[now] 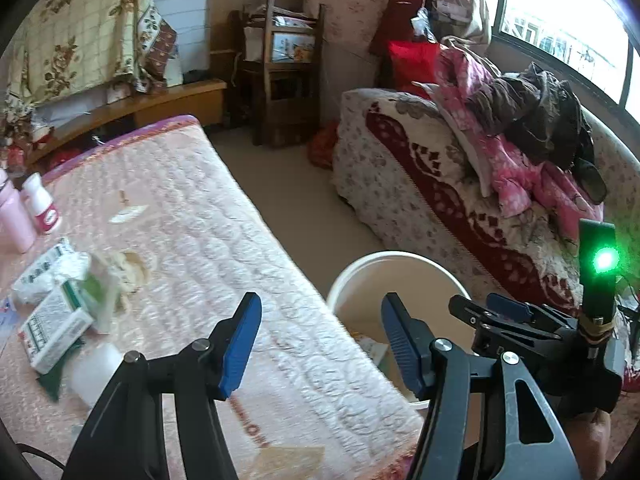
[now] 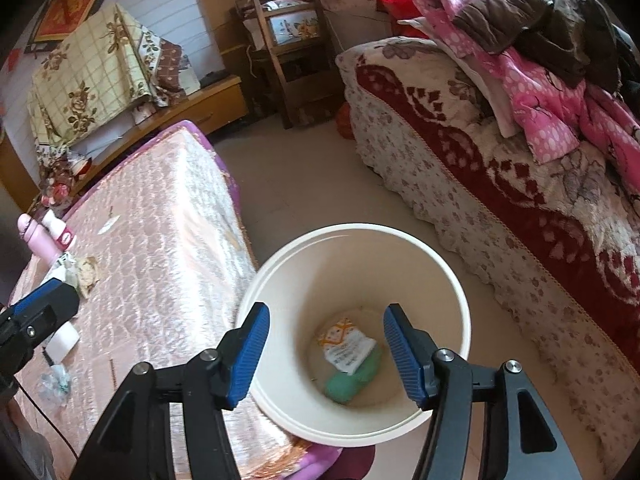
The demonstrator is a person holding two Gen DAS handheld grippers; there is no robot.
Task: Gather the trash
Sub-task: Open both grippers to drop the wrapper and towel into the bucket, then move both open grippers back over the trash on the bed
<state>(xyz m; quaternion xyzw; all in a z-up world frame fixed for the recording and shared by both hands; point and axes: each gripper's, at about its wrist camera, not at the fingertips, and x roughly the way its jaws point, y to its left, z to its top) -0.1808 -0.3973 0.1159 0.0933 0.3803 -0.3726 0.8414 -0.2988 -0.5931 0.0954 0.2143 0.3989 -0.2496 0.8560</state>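
Right gripper [image 2: 326, 354] released, empty, poised over bin [image 2: 456, 280] where wrapper [image 2: 346, 346] lies. Left gripper [image 1: 320, 344] released, empty, angled toward mattress [image 1: 224, 216] trash: boxes [image 1: 56, 328].

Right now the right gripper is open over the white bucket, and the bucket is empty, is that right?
Not quite. The right gripper is open over the white bucket, but the bucket is not empty: the right wrist view shows a white and orange packet and a green object at its bottom.
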